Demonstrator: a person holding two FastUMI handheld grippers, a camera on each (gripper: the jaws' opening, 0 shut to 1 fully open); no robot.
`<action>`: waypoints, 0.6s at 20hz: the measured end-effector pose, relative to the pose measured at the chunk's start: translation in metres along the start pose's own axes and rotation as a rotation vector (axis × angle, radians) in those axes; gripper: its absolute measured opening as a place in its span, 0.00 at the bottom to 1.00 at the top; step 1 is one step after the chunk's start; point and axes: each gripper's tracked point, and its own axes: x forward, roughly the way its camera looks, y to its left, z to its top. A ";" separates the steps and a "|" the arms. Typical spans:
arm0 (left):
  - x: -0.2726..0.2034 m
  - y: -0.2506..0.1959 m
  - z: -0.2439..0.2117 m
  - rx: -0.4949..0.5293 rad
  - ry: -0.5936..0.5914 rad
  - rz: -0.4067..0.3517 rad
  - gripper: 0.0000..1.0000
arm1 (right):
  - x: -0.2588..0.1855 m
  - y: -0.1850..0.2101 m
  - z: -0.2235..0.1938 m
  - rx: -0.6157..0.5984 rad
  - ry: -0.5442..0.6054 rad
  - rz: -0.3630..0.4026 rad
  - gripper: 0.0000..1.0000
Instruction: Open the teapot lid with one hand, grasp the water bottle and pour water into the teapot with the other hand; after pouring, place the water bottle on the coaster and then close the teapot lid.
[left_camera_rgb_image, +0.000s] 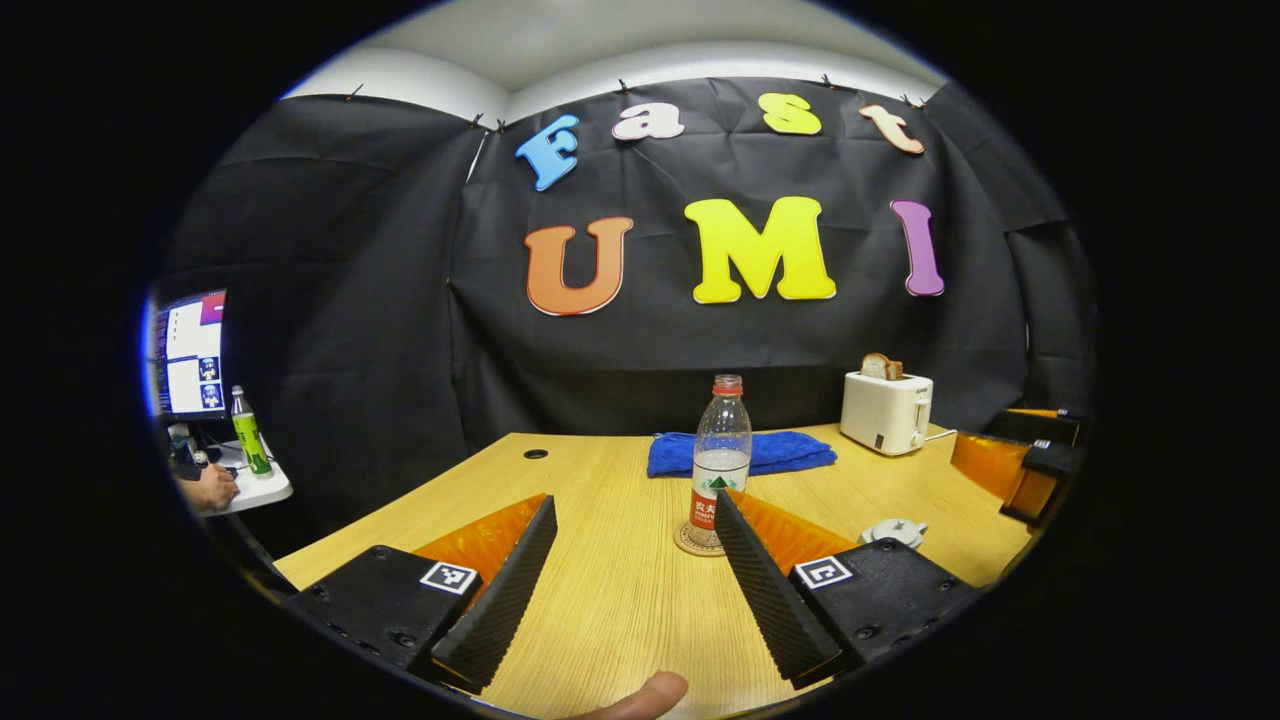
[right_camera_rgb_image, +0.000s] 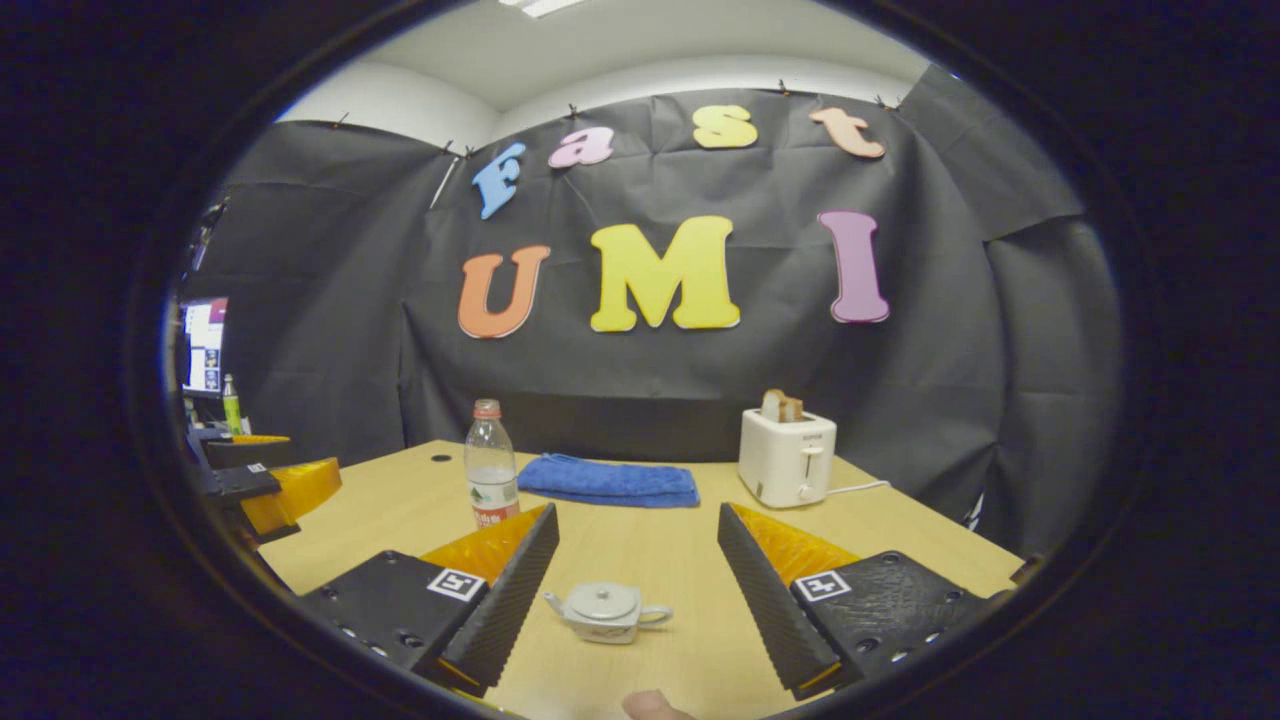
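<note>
Ahead of the left gripper (left_camera_rgb_image: 632, 590), whose fingers are spread wide and hold nothing, the bottle (left_camera_rgb_image: 720, 462) stands upright on the coaster (left_camera_rgb_image: 700, 545) just off the right finger; a one-sided nudge could topple it. Between the right gripper's (right_camera_rgb_image: 636, 600) equally spread, empty fingers sits the teapot (right_camera_rgb_image: 606, 610), lid (right_camera_rgb_image: 604, 600) on, spout toward the left finger, handle toward the right; an off-centre pinch could slip off the knob.

Clear plastic water bottle (left_camera_rgb_image: 721, 450), matt wood-grain table (left_camera_rgb_image: 620, 590), blue cloth towel (right_camera_rgb_image: 610, 480), seemingly glossy ceramic teapot (right_camera_rgb_image: 606, 611).

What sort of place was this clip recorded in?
Most likely a data-collection booth in an office or lab, not a home: black cloth wall pinned around a wooden table, household props like a toaster, and a monitor desk alongside.
</note>
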 end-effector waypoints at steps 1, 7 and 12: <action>-0.006 0.000 0.000 0.004 0.003 -0.007 0.99 | -0.009 -0.004 0.005 -0.002 -0.013 -0.012 0.97; -0.034 0.003 -0.002 0.021 0.027 -0.022 0.99 | -0.052 -0.023 0.029 -0.022 -0.052 -0.078 0.96; -0.048 -0.011 0.002 0.032 0.004 -0.076 0.99 | -0.069 -0.029 0.031 -0.062 -0.058 -0.109 0.96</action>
